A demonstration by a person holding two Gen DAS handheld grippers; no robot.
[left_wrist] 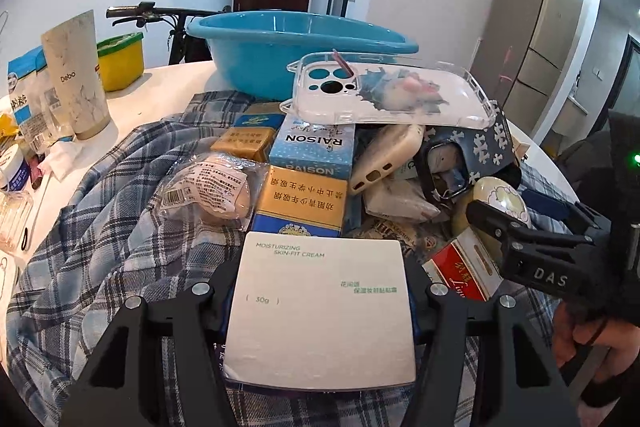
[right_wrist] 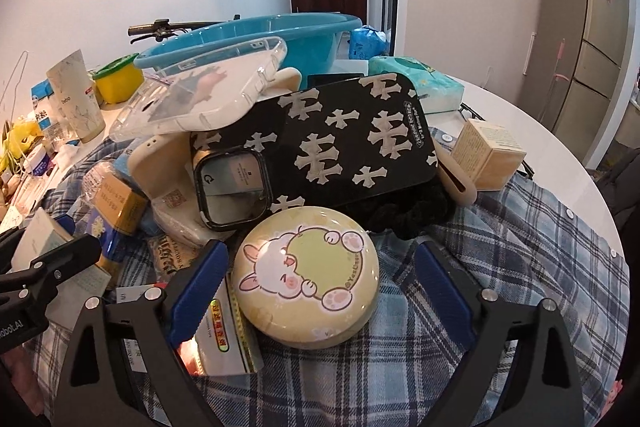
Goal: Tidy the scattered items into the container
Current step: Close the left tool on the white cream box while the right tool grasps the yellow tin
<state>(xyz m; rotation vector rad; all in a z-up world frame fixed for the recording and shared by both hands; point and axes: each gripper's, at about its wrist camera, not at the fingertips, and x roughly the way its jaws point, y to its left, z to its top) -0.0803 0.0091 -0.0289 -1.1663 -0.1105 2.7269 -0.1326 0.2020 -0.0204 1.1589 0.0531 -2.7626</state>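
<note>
Sitting between right gripper point(right_wrist: 320, 291) fingers: round tin point(right_wrist: 306, 277)

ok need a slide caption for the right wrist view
Right gripper open around a round cartoon tin on a plaid cloth, phone cases piled behind, blue basin beyond.

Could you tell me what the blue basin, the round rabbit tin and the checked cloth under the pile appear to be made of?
Blue basin: most likely plastic, smooth and glossy, with soft highlights along its rolled rim.
Round rabbit tin: probably printed metal, though glossy plastic is possible; its domed lid carries a sharp reflection.
Checked cloth: woven fabric, matte, lying in soft folds, with shirt-like buttons.
</note>
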